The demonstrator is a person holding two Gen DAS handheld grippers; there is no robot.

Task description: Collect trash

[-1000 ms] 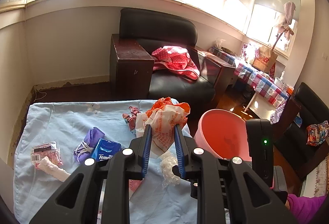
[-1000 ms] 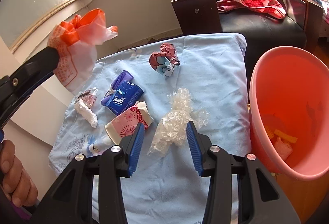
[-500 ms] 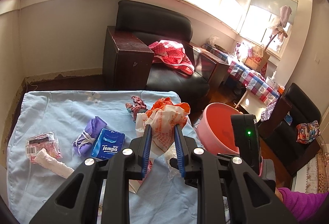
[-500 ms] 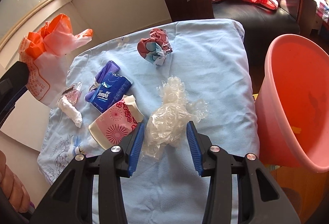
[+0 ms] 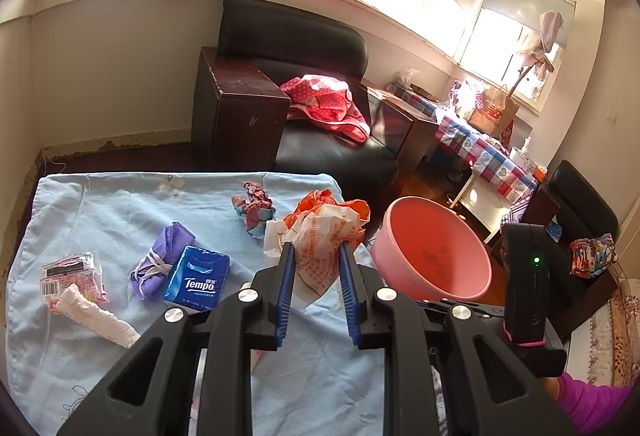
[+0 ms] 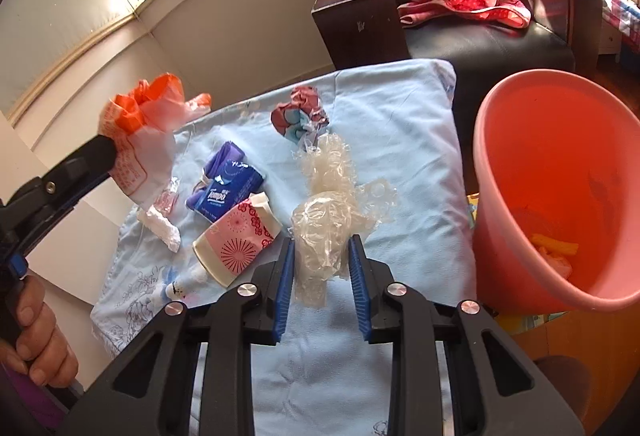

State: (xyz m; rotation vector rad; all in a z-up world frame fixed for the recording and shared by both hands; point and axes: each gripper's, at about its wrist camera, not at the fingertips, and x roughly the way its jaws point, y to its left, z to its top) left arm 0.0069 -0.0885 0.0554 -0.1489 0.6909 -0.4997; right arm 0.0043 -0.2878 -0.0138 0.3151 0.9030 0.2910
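A crumpled clear plastic wrap (image 6: pixel 326 232) is seen on the light blue cloth (image 6: pixel 404 156) beside the pink basin (image 6: pixel 520 196). The right gripper (image 6: pixel 321 260), jaws just narrowed, is pinched on it. The left gripper (image 5: pixel 316 260) is clamped on an orange-and-white bag (image 5: pixel 320 228).

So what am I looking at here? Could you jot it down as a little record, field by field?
Setting: table under a light blue cloth
Left gripper: shut on an orange-and-white plastic bag
Right gripper: jaws just closing around clear crumpled plastic wrap
Bin: pink bucket beside the table, some scraps inside
Still lying on the cloth: blue Tempo tissue pack, pink patterned packet, crumpled wrapper
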